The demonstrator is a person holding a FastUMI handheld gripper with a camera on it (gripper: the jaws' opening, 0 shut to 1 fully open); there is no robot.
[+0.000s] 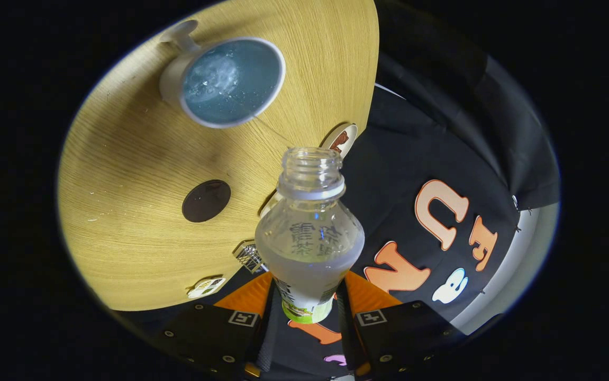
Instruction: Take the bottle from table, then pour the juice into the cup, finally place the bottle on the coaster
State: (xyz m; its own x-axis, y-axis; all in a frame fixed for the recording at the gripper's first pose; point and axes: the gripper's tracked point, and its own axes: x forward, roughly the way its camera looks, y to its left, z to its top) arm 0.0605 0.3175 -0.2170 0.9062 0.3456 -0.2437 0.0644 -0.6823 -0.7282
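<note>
My gripper (pixel 307 301) is shut on the lower body of a clear plastic bottle (pixel 309 233), both fingers pressing its sides. The bottle has no cap, its open mouth points away from me, and pale liquid sits in its lower part. Held up off the wooden table (pixel 124 174), the whole view is rolled over. A white cup (pixel 227 82) with a handle stands on the table beyond the bottle, and its blue inside holds liquid. A dark round coaster (pixel 206 200) lies on the table between the cup and my fingers, off to one side of the bottle.
A few small stickers or cards (pixel 340 141) lie along the table's edge near the bottle. Past that edge hangs the black cloth wall (pixel 442 159) of the booth. Small drops or specks (pixel 95 214) dot the wood beside the coaster.
</note>
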